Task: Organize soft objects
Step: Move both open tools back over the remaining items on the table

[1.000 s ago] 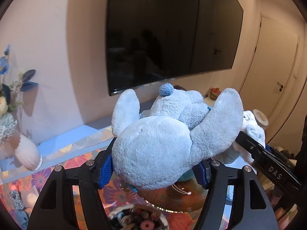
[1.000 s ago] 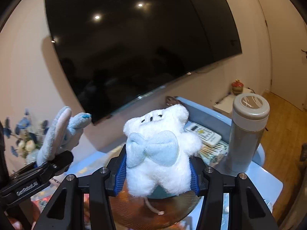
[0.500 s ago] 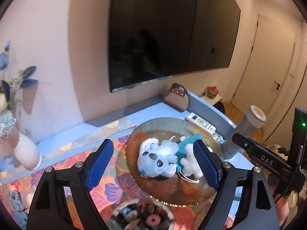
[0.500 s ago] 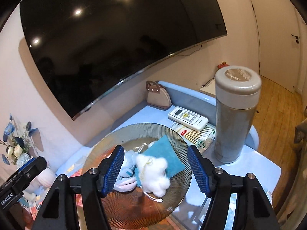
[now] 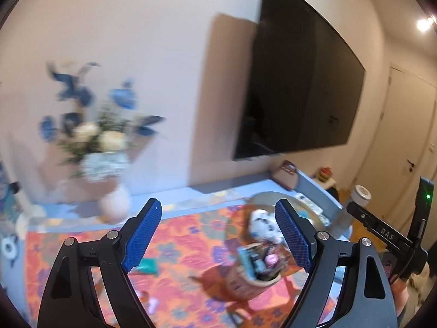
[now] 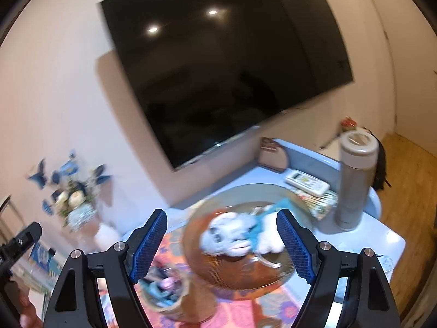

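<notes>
A grey-blue plush toy (image 6: pixel 226 236) and a small white plush toy (image 6: pixel 269 242) lie with a teal cloth (image 6: pixel 281 207) on the amber glass plate (image 6: pixel 240 276). The plate and toys also show blurred in the left wrist view (image 5: pixel 262 222). My right gripper (image 6: pixel 221 244) is open and empty, held above and in front of the plate. My left gripper (image 5: pixel 220 236) is open and empty, above the floral tablecloth (image 5: pixel 185 235), left of the plate. A small teal piece (image 5: pixel 148 265) lies on the cloth by the left finger.
A bowl of small items (image 5: pixel 258 268) stands in front of the plate. A vase of flowers (image 5: pixel 109 164) stands at the back left. A grey flask (image 6: pixel 355 180), a remote (image 6: pixel 307 183) and a small bag (image 6: pixel 273 154) are at the right. A TV (image 6: pixel 224 65) hangs on the wall.
Both grippers opened and dropped the two plush toys onto the plate, then drew back. The left gripper has since swung left toward the vase.
</notes>
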{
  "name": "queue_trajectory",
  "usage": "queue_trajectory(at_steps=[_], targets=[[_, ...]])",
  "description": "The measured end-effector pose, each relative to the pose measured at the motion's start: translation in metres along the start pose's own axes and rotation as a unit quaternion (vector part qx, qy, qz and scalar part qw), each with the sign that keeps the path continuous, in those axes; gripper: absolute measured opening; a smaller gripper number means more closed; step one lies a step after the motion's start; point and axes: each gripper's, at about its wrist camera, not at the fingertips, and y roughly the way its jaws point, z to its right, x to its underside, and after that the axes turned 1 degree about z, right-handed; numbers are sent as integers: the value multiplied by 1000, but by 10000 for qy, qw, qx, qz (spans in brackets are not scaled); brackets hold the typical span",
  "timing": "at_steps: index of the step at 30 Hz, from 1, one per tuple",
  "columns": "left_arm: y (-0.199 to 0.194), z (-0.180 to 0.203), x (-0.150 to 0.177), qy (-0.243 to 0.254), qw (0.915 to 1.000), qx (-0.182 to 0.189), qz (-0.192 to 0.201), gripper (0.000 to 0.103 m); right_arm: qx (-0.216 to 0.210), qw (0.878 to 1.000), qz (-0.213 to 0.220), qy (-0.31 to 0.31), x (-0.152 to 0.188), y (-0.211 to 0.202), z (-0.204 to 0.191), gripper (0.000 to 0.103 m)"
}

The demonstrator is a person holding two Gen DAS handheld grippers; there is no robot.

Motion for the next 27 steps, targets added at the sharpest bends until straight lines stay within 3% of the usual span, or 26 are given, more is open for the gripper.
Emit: queue_trajectory(at_steps=[6, 8, 9, 12, 18, 21, 25, 27], targets=[[-76, -64, -7, -241, 9953, -825, 440, 84, -487, 9975, -26, -508, 17, -15, -64, 84], [-98, -85, -5, -427, 9921, -1042, 544, 89, -648, 9955, -44, -685, 26, -16, -87, 85], [-103, -92, -2, -486, 9905, -1156, 565, 94, -749, 9940, -70, -796, 31, -17, -101, 85], [-115, -110, 14, -512, 9871, -1407, 564, 95, -970, 9897, -177, -1036, 47, -16, -129, 86], [-100, -150, 61, -723, 9838, -1624, 241, 95, -1332, 9736, -501, -1783, 92, -11, -191, 86], [-77, -177, 89, -998, 9798, -1732, -69, 95, -1380, 9629, -734, -2199, 120, 0, -212, 92], [-53, -197, 122, -1241, 9798, -1487, -503, 95, -1306, 9521, -1134, -2522, 152, 24, -224, 93], [-40, -200, 140, -1223, 9778, -1576, -646, 95, -1200, 9474, -1338, -2647, 171, 43, -227, 93]])
